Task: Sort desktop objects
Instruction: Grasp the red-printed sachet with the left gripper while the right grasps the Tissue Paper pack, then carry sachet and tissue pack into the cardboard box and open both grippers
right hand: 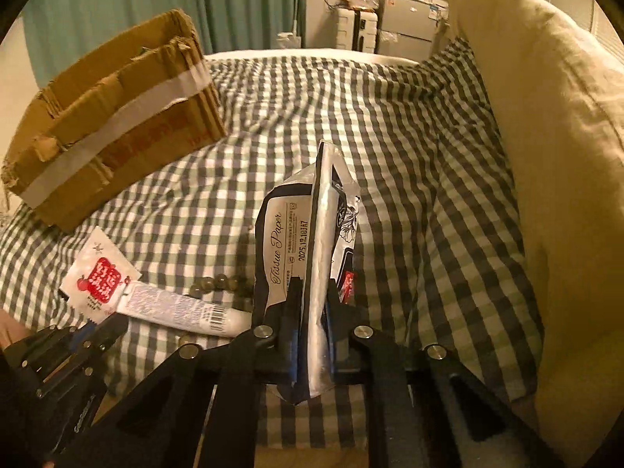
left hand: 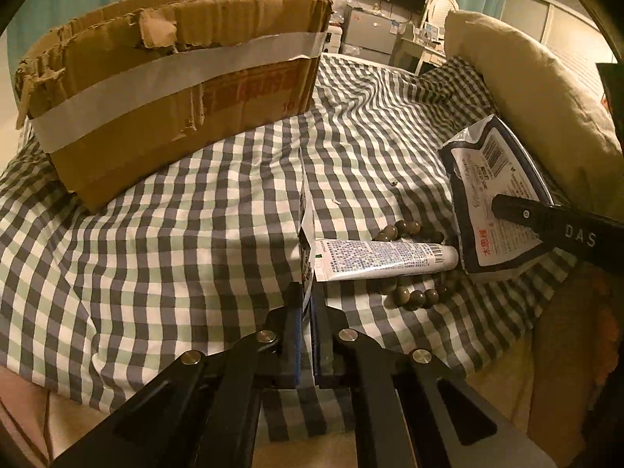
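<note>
The left gripper (left hand: 308, 304) pinches a flat sachet (right hand: 99, 275) edge-on; the right gripper (right hand: 312, 304) clamps the tissue pack (right hand: 280, 234). Between them lie a tube (left hand: 384, 259) and, probably, beads (left hand: 415, 298); the cardboard box (left hand: 175, 89) sits beyond.

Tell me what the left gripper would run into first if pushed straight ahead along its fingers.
Likely the checked bedspread. The left gripper, shut on a flat sachet, points steeply down; the cardboard box lies farther off.
</note>
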A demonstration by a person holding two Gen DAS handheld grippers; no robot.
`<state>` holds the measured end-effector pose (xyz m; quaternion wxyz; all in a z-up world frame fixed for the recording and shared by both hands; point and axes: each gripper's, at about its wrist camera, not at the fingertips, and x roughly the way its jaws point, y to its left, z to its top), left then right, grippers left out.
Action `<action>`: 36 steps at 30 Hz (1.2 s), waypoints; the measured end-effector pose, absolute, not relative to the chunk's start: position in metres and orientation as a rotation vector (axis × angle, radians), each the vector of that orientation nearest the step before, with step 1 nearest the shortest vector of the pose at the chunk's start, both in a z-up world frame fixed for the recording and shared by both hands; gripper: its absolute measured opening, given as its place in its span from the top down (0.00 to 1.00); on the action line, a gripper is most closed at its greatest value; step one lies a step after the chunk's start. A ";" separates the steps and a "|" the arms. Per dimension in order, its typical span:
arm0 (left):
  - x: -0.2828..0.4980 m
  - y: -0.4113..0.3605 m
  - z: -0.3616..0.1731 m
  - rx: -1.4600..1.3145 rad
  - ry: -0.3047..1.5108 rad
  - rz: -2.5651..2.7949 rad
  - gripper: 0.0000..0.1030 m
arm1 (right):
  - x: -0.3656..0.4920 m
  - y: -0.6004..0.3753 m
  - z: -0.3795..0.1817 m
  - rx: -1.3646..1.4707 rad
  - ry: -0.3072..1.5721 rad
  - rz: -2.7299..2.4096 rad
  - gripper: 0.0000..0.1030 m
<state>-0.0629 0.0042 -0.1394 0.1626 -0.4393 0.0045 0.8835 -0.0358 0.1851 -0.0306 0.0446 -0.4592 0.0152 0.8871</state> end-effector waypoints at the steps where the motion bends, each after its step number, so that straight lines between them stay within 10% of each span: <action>1: -0.063 0.003 -0.138 -1.251 0.008 2.523 0.96 | -0.034 0.183 -0.030 -1.403 0.042 2.718 0.91; 36: -0.046 -0.013 -0.075 -1.087 -0.017 2.626 0.96 | 0.009 0.145 0.018 -1.370 0.047 2.906 0.91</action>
